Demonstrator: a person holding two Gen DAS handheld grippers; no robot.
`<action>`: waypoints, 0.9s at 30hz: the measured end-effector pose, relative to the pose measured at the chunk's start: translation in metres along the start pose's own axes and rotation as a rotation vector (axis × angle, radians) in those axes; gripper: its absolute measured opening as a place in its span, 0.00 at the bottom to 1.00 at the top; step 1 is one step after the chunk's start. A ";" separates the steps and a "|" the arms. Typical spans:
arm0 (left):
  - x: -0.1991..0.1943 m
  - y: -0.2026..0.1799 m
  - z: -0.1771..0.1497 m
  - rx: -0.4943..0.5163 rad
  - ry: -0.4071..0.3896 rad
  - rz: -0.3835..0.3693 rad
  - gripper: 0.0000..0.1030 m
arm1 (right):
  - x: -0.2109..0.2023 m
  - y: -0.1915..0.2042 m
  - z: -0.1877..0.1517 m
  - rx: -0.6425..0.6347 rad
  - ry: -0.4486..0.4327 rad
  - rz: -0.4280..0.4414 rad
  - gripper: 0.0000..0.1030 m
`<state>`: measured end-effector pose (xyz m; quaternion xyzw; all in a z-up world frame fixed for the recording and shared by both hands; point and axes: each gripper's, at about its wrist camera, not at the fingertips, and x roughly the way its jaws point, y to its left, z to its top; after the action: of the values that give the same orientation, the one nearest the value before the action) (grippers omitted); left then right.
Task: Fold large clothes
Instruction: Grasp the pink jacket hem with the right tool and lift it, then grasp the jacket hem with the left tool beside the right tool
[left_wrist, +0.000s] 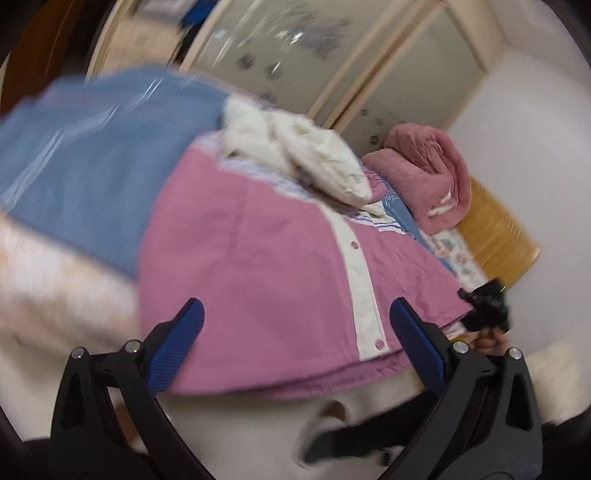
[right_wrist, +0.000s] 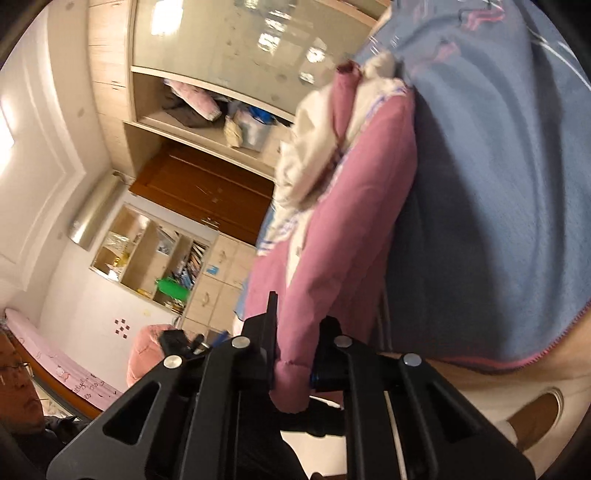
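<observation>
A pink jacket (left_wrist: 258, 251) with a white snap placket (left_wrist: 360, 273) and a white hood (left_wrist: 306, 155) lies spread on a blue bedspread (left_wrist: 81, 158). My left gripper (left_wrist: 295, 332) hovers open over the jacket's near hem, with a blue pad (left_wrist: 181, 343) on each side and nothing between them. In the left wrist view my right gripper (left_wrist: 484, 310) shows as a black shape at the jacket's right hem corner. In the right wrist view the right gripper (right_wrist: 299, 332) is shut on a bunched pink edge of the jacket (right_wrist: 332, 229), which rises away from it towards the hood (right_wrist: 306, 155).
A rolled pink blanket (left_wrist: 424, 177) and a wooden headboard (left_wrist: 495, 229) stand at the far end of the bed. A wardrobe with glass doors (left_wrist: 295, 55), open shelves (right_wrist: 147, 258) and a brown door (right_wrist: 207, 192) line the walls. A person (right_wrist: 18, 387) is at the lower left.
</observation>
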<state>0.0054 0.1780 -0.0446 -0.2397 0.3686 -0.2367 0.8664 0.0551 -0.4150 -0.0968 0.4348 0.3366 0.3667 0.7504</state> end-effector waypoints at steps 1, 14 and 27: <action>-0.003 0.015 0.001 -0.052 0.041 -0.023 0.98 | 0.003 0.001 0.002 -0.004 0.005 0.012 0.12; 0.036 0.097 0.013 -0.307 0.258 -0.140 0.97 | 0.006 -0.005 0.004 0.016 0.003 0.039 0.12; 0.087 0.081 0.005 -0.196 0.411 0.001 0.55 | 0.001 -0.005 0.003 0.043 -0.021 0.038 0.12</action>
<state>0.0810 0.1908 -0.1349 -0.2693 0.5586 -0.2434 0.7458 0.0588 -0.4171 -0.1000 0.4611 0.3283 0.3690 0.7372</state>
